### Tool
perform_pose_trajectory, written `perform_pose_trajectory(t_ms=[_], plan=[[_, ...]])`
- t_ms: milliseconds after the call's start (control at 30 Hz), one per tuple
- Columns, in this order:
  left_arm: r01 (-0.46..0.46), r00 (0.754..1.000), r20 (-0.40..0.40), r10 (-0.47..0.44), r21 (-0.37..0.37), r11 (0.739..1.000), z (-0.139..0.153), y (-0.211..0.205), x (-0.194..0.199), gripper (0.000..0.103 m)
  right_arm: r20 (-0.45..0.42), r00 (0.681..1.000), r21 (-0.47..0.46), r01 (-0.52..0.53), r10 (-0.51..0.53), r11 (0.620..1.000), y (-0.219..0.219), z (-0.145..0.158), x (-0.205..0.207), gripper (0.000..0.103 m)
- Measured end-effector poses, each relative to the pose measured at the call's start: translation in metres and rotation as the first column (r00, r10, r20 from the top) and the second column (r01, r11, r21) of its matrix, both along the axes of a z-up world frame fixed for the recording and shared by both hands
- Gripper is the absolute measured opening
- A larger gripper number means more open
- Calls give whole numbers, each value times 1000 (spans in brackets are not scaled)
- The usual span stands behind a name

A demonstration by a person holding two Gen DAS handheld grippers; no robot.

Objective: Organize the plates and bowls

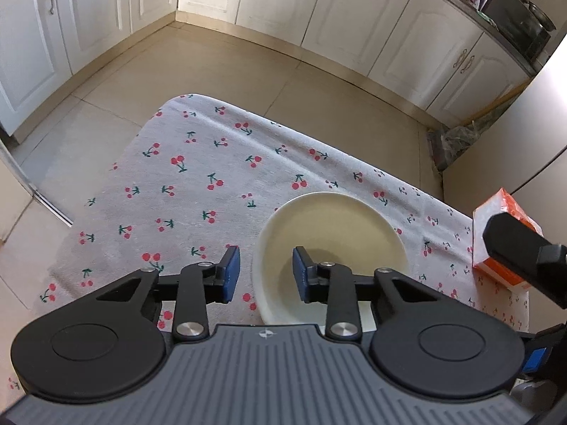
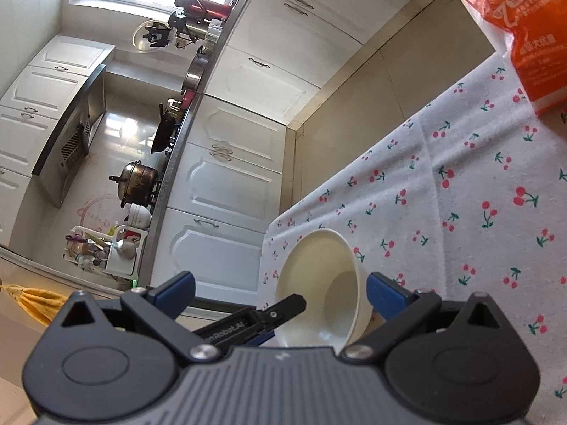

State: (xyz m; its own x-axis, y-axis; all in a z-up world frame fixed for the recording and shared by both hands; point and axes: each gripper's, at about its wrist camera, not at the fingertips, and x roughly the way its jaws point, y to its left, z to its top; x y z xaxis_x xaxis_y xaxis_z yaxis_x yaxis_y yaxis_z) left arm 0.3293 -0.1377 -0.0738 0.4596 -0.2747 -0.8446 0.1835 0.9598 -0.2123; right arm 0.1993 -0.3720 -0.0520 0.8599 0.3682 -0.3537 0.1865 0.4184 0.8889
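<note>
A cream bowl (image 1: 340, 233) sits on the cherry-print tablecloth (image 1: 198, 177) near the table's right side. My left gripper (image 1: 265, 272) is open, its blue-padded fingers straddling the bowl's near-left rim, one pad outside and one over the inside. In the right wrist view the same bowl (image 2: 319, 283) shows tilted by the rolled camera. My right gripper (image 2: 280, 294) is open wide, level with the bowl, with the left gripper's finger (image 2: 283, 308) showing between its jaws. No plates are in view.
An orange and white tissue pack (image 1: 503, 241) stands at the table's right edge, also in the right wrist view (image 2: 528, 28). White kitchen cabinets (image 1: 354, 10) and tiled floor (image 1: 212, 63) surround the table. A counter with pots (image 2: 141, 180) is beyond.
</note>
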Motion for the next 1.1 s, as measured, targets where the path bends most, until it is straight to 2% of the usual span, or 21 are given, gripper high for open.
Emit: perform_pose_trajectory(t_ms=[400,567,767,1100], plan=[[14,1000,-6,-14,-20,1000,-8,0,12,31,7,1000,10,-25,25,1000,1,-2,3,103],[4,1000,-20,-4,-19,1000,-11,1,14,23,-23,1000,16,-7,8,1000,0,-7,10,103],[15,1000,-14,-15,-15,1000,-13,-1,12,14,-6,1000,39,-19,19,999,1,-9,7,103],[23,1000,7,-23,-28,999,-3,0,6,10,23,1000,28,-15,15,999,-1,1,-4,103]])
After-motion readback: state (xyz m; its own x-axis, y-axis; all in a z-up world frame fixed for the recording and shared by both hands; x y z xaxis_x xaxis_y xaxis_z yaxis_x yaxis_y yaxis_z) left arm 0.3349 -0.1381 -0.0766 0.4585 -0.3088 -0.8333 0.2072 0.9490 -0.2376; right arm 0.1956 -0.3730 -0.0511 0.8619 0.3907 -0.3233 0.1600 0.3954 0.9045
